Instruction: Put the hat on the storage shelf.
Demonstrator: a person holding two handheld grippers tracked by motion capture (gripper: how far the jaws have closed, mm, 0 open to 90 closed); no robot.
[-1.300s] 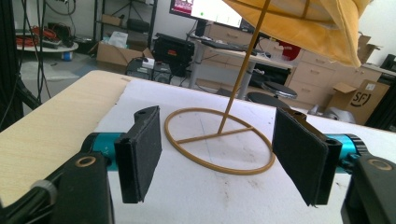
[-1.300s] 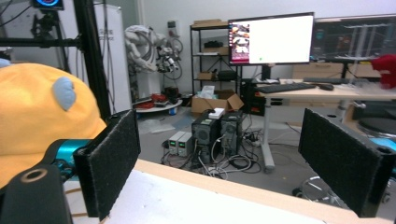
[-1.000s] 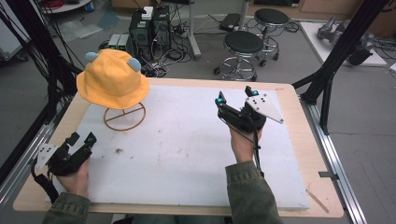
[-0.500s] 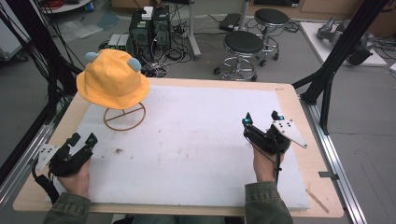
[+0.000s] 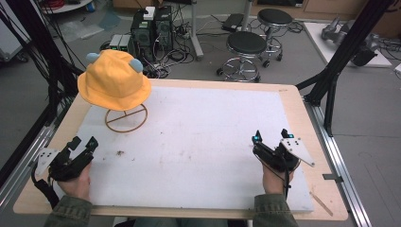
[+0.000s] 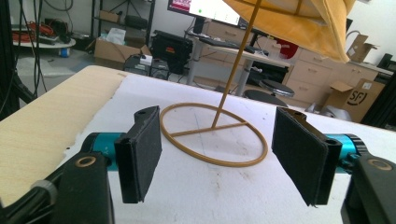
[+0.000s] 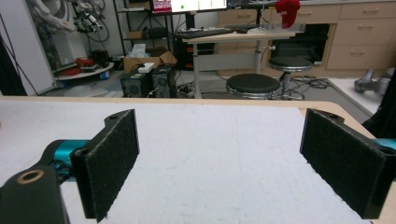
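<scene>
Near edge of the table (image 5: 302,101): left gripper (image 5: 82,144) at the near-left corner of the white mat (image 5: 198,137), right gripper (image 5: 272,137) near the mat's near-right corner, each in one hand. Left jaws spread wide, holding nothing, pads (image 6: 140,154) apart in the left gripper view, wire stand (image 6: 214,135) on the mat just beyond them. Right jaws likewise wide open and empty, bare mat (image 7: 219,154) between the pads (image 7: 112,161) in the right gripper view. Small dark specks (image 5: 119,152) on the mat, right of the left gripper. Farther back, at the mat's far-left corner: ring base of the stand (image 5: 126,118), yellow hat (image 5: 113,80) with two grey ears perched on top. Beyond the table: two stools (image 5: 246,47) and computer boxes (image 5: 151,28) on the floor.
</scene>
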